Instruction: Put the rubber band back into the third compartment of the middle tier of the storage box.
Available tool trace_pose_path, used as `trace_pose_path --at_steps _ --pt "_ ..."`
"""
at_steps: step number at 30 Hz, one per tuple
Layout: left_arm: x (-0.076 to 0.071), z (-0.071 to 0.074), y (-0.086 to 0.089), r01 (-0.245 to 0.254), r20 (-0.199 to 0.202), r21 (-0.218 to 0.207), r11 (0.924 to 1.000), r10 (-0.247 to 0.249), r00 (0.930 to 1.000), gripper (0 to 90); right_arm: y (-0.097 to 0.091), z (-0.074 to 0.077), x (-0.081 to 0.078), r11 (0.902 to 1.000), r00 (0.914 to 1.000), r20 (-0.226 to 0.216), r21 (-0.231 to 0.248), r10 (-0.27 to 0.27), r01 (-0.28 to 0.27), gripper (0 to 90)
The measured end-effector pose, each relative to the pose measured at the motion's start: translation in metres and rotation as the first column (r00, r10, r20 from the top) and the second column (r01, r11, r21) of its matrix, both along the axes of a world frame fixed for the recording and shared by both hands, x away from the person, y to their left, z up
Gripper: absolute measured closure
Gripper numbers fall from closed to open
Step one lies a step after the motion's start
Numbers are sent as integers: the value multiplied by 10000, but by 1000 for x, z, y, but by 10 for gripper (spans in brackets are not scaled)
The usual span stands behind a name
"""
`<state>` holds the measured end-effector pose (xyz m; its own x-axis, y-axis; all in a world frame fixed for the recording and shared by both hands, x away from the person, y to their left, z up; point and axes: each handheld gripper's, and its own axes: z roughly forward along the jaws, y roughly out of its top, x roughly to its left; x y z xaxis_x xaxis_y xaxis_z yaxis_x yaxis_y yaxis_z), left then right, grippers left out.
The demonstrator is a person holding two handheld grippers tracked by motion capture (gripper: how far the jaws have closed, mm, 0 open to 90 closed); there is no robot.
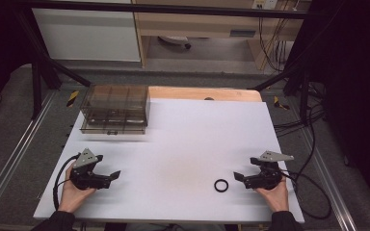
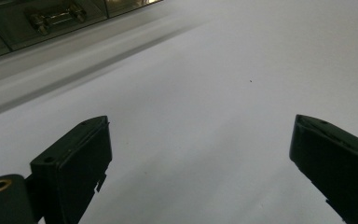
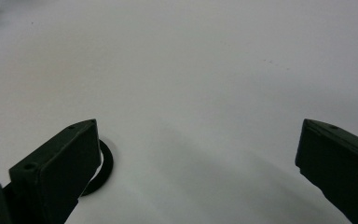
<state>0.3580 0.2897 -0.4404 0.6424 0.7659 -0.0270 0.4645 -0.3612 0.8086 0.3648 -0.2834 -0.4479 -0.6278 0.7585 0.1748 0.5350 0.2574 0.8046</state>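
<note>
So the thing to watch here is the small black rubber-looking ring (image 1: pixel 221 185), lying flat on the white tabletop (image 1: pixel 188 144) near the front edge, over on the right side. The right gripper (image 1: pixel 237 176) sits just beside it, jaws pointing at it from the right and spread wide with nothing between them. In the right gripper view the ring (image 3: pixel 103 169) peeks out from behind one black jaw, so it's off to one side of the gap, not lined up in the middle yet. My guess is the person is about to pick it up, and keeping the jaws wide makes sense for straddling a flat ring like that. The left gripper (image 1: pixel 114 175) is well apart, parked near the front left corner, jaws also gaping and empty, aimed loosely toward the middle of the table. Looks like it's just waiting its turn. At the back left stands a smoky see-through plastic drawer box (image 1: pixel 115 108), and its little metal handle (image 2: pixel 56 17) shows up in the left gripper view. Probably where the ring ends up, but that's just my read.
</note>
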Motion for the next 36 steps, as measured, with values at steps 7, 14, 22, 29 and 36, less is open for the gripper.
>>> trace_pose_path --at_steps 7,14,22,29,36 --pt "0 0 0 -13 -36 -51 10000 13 10000 54 1 -1 -1 10000 10000 -84 -9 2 -2 7" --pt "-1 0 1 -75 44 -80 9999 76 10000 55 1 0 -1 10000 10000 -61 81 57 -56 8" --pt "-2 0 2 -123 4 -143 9998 123 9999 52 7 0 -1 9998 9997 -147 47 206 -205 9" --pt "-3 1 3 -191 67 -134 9997 192 9998 51 13 -1 -2 9992 9990 -208 74 403 -401 14" --pt "-3 0 4 -267 46 -237 9994 269 9996 51 18 -1 -2 9985 9978 -354 -13 554 -555 24"
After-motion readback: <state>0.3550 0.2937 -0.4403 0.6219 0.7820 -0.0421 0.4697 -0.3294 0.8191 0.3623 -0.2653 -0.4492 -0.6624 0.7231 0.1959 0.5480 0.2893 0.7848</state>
